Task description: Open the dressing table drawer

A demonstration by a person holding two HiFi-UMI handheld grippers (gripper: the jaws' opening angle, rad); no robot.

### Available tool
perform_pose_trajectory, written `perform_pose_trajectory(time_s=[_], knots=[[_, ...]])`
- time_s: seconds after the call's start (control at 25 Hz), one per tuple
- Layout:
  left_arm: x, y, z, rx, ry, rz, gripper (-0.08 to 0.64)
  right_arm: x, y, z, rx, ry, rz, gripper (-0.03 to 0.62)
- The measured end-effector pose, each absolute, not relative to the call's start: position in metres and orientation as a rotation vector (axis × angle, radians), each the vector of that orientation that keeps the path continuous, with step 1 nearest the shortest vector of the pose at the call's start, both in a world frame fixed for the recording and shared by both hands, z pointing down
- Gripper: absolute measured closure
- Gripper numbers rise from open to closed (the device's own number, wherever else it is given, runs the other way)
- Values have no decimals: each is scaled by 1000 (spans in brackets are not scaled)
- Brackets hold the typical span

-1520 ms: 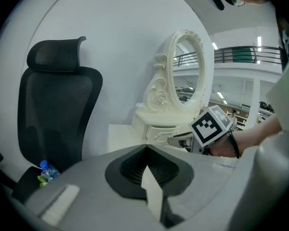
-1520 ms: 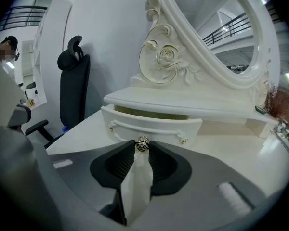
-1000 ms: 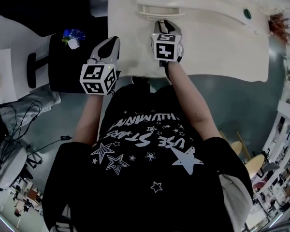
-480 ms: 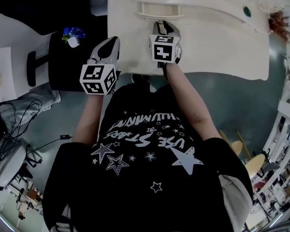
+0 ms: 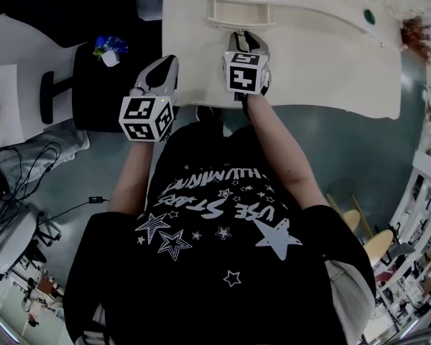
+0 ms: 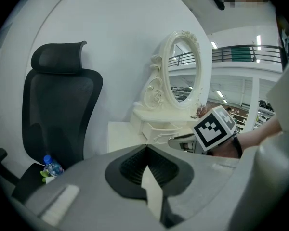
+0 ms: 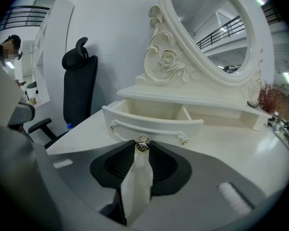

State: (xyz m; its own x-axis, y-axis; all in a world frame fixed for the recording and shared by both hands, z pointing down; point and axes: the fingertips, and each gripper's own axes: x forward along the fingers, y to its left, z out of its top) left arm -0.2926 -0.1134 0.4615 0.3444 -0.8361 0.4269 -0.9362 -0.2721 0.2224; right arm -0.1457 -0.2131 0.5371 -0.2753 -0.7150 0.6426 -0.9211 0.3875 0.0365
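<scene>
The knob (image 7: 143, 145) of the drawer (image 7: 156, 124) is gripped by the right gripper's (image 7: 142, 150) fingers, and the drawer is drawn out over the counter (image 7: 226, 150). The left gripper's (image 6: 145, 149) fingers are closed on nothing.

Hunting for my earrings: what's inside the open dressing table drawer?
In the drawer only bare inner walls show, nothing sticking up. Its floor is hidden behind the front panel, whose knob the right gripper grips, so small flat items cannot be ruled out.
</scene>
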Motion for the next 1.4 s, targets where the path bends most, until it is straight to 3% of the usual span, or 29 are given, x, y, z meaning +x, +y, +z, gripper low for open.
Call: perform_pose_trajectory(time_s=[0.52, 0.68, 0.8, 1.4], knots=[[-289, -109, 464, 2170, -1566, 307, 558, -143, -207, 539, 1379, -2091, 478, 466], [-289, -110, 460, 2147, -1605, 301, 558, -141, -208, 536, 1338, -2119, 498, 392], [-284, -109, 459, 2127, -1637, 300, 558, -137, -209, 535, 1298, -2136, 483, 373], [-237, -60, 443, 1823, -1997, 238, 558, -118, -195, 515, 947, -2359, 379, 381]])
